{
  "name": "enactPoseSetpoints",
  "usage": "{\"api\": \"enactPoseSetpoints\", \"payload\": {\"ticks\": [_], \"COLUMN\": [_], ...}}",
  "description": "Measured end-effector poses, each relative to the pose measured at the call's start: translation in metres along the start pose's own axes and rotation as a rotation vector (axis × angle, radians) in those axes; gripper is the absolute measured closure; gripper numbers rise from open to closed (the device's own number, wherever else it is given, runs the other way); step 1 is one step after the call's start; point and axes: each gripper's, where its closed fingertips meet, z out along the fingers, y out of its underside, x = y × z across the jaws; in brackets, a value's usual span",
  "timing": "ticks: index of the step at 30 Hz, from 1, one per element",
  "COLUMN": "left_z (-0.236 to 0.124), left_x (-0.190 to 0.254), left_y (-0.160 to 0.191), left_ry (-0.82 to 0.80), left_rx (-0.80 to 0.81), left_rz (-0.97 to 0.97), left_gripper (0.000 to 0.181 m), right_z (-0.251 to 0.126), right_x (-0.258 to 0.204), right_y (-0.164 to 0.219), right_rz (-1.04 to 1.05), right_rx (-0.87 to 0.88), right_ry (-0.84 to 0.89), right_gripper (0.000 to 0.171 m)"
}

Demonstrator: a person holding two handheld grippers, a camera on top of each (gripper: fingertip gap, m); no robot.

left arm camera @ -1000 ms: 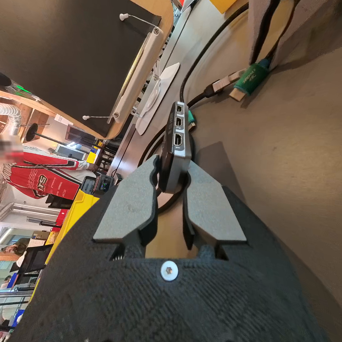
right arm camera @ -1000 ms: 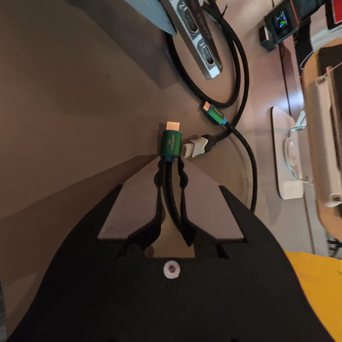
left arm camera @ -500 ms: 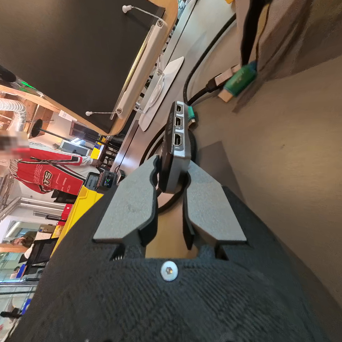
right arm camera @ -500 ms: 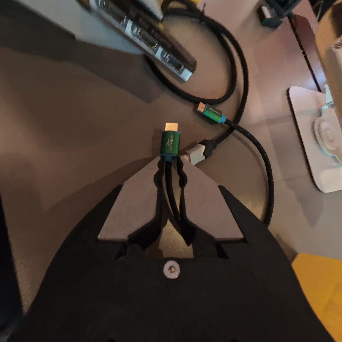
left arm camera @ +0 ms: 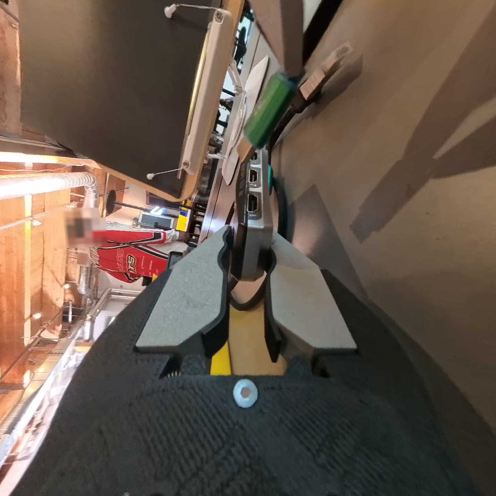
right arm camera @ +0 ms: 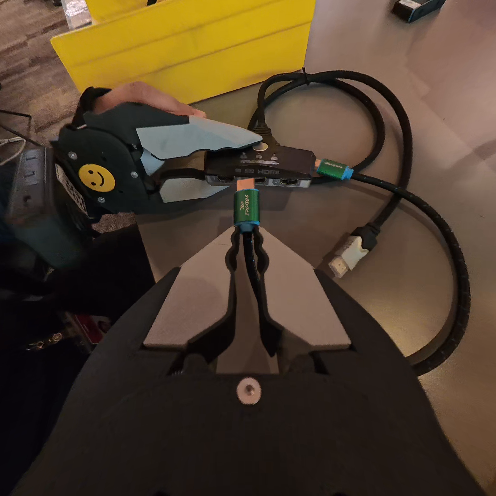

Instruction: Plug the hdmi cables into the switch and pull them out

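Observation:
The dark HDMI switch [right arm camera: 257, 161] has three ports on its near face and is held just above the table. My left gripper [left arm camera: 251, 243] is shut on its end; it also shows in the right wrist view [right arm camera: 236, 163], one finger above and one below the switch. My right gripper [right arm camera: 247, 233] is shut on the black cable just behind a green HDMI plug [right arm camera: 246, 206]. The plug's gold tip is at the port face, near the middle port. I cannot tell whether it is inside. In the left wrist view the green plug [left arm camera: 268, 107] is blurred above the switch [left arm camera: 255, 209].
A second green plug [right arm camera: 332, 170] lies right of the switch and a white plug [right arm camera: 349, 255] lies on the table [right arm camera: 402, 80], both on looping black cables [right arm camera: 397, 112]. A yellow box [right arm camera: 188, 48] stands behind the switch. A dark panel on a stand [left arm camera: 107, 80] rises nearby. Left tips to right tips: about 9 cm.
My right gripper has carried the green plug off the table and swung it round to the switch's ports. My left gripper has kept its hold on the switch and turned a little.

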Motion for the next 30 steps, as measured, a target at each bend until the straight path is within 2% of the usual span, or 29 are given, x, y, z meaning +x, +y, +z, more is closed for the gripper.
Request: {"api": "enactPoseSetpoints", "payload": {"ticks": [7, 15, 26, 30], "left_z": [0.000, 0.000, -0.002, -0.002], "left_x": [-0.001, -0.002, -0.007, -0.008], "left_y": [-0.001, -0.002, -0.004, -0.004], "left_ry": [-0.031, -0.066, -0.125, -0.134], "left_rx": [-0.008, -0.014, -0.013, -0.015], "left_rz": [0.065, 0.136, 0.190, 0.209], "left_gripper": [0.161, 0.161, 0.162, 0.162], "right_z": [0.008, 0.013, 0.015, 0.014], "right_x": [-0.002, -0.011, -0.019, -0.022], "right_y": [0.005, 0.010, 0.013, 0.009], "right_rz": [0.020, 0.024, 0.059, 0.071], "right_rx": [-0.104, -0.228, -0.311, -0.293], "right_ry": [0.040, -0.010, -0.076, -0.099], "right_gripper": [0.163, 0.163, 0.163, 0.163]}}
